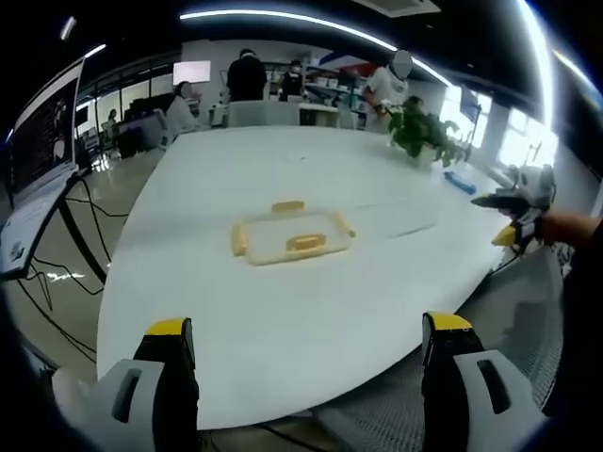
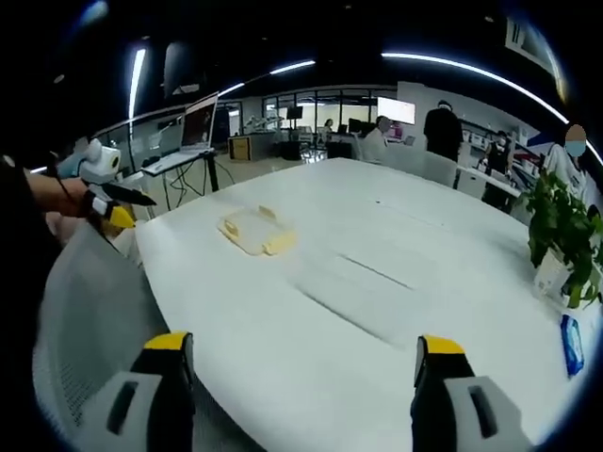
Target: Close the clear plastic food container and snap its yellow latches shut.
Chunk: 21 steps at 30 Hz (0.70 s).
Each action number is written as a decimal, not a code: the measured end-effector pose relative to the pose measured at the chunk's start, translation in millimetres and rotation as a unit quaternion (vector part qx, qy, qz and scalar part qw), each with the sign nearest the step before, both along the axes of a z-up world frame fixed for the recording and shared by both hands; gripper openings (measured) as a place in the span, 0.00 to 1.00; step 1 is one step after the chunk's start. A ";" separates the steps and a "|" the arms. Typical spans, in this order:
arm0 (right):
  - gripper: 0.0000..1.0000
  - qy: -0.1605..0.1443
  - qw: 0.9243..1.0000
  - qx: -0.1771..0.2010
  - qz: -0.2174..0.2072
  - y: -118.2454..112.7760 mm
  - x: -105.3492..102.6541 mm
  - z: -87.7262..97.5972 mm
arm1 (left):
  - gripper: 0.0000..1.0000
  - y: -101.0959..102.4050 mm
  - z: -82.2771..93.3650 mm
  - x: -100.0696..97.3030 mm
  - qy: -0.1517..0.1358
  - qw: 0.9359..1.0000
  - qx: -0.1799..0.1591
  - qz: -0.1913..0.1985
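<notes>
Ahead in the left gripper view, the clear food container (image 1: 290, 235) lies flat on the white table (image 1: 311, 320), its long axis running left to right, yellow latches (image 1: 305, 242) on its edges. It sits well beyond the left gripper (image 1: 311, 353), whose jaws stand wide apart and empty. The right gripper (image 1: 516, 217) shows at the right edge.

Over in the right gripper view, the container (image 2: 254, 231) lies far ahead and left of the right gripper (image 2: 303, 363), jaws spread wide, holding nothing. The left gripper (image 2: 113, 202) hovers at left.

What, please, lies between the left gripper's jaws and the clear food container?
Bare white table, as the left gripper view shows; the container sits beyond the open left gripper.
</notes>
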State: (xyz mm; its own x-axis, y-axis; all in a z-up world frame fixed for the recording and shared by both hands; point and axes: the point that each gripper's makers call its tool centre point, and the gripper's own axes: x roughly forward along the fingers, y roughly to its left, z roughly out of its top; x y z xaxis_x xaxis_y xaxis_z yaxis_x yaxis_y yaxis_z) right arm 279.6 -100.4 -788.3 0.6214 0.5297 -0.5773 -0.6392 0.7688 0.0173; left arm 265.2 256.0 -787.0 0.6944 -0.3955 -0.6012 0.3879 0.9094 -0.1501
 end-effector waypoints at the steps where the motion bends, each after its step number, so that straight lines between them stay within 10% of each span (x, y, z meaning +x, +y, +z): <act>1: 0.99 0.003 1.000 0.001 -0.002 -0.5 1.0 0.3 | 0.99 -0.1 -0.5 -0.3 0.001 1.000 -0.002 0.001; 21: 0.96 0.018 1.000 0.000 0.006 -2.1 4.5 -8.4 | 0.99 -1.9 -8.7 4.7 0.010 1.000 -0.005 0.009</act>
State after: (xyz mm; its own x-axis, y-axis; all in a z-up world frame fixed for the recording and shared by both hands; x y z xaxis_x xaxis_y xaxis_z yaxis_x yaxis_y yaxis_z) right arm 284.1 -102.6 -796.7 0.5939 0.5367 -0.5994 -0.6467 0.7617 0.0413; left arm 269.9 254.0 -795.7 0.6902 -0.3884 -0.6105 0.3676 0.9150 -0.1665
